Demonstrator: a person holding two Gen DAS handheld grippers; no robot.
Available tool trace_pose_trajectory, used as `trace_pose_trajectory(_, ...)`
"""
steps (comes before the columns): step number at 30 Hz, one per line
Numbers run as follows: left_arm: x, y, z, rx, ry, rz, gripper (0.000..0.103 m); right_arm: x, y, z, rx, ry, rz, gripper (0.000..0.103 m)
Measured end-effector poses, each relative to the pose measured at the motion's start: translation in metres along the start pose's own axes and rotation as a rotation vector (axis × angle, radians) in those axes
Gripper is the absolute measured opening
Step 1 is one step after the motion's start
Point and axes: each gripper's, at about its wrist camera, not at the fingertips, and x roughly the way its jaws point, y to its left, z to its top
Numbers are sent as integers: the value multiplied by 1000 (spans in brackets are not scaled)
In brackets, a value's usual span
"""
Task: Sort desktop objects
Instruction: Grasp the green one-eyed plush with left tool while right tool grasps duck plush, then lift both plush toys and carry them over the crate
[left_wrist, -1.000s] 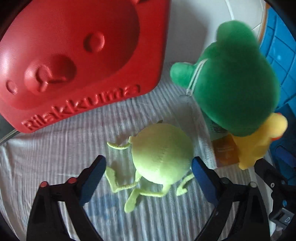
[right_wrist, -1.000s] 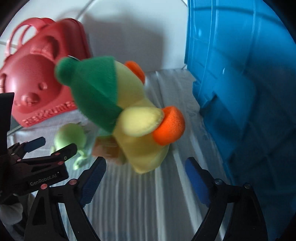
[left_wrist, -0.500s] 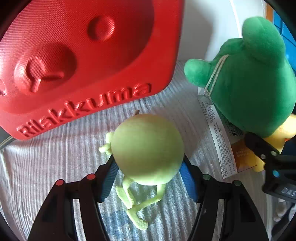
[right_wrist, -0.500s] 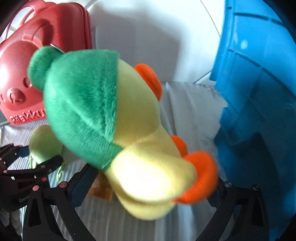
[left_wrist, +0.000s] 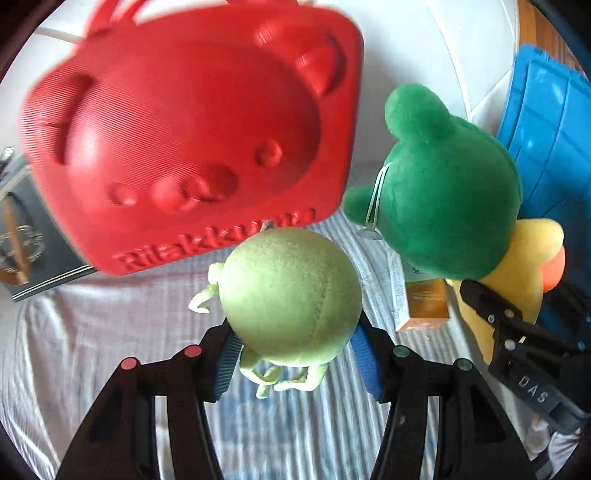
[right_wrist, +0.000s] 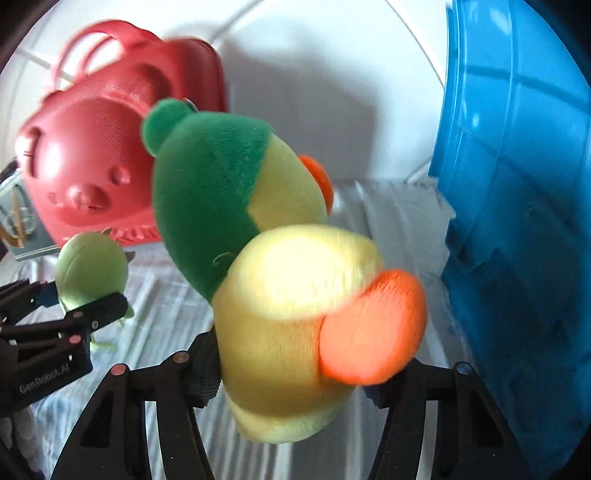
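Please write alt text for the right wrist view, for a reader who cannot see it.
The right gripper closes its jaws on a yellow duck plush with a green hood and orange feet. A blue bin stands at right, a red bear-face case at back left, where the left gripper holds a light green plush.

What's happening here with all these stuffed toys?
A person is sorting toys with a handheld gripper in each hand. The left gripper is closing on a small light-green plush. The right gripper is closing on a yellow duck plush with a green hood, near a blue bin.
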Motion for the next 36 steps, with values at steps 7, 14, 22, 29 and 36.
trace_pose_trajectory(7,-67,0,-5,-18,-79,38,55,-58,15,3,-40,-83,33,59)
trace_pose_trajectory(14,-164,17,10,-22,-194,46,55,-157,22,14,-14,-198,42,59)
trace_pose_trajectory(22,-271,-11,1,6,-323,13,55,-307,10,21,26,-338,0,60)
trace_pose_trajectory(29,-347,-76,-13,69,-391,-89,55,-433,-42,-9,79,-432,-82,61)
trace_pose_trajectory(36,-382,-158,-25,120,-405,-174,55,-498,-94,-18,111,-461,-194,61)
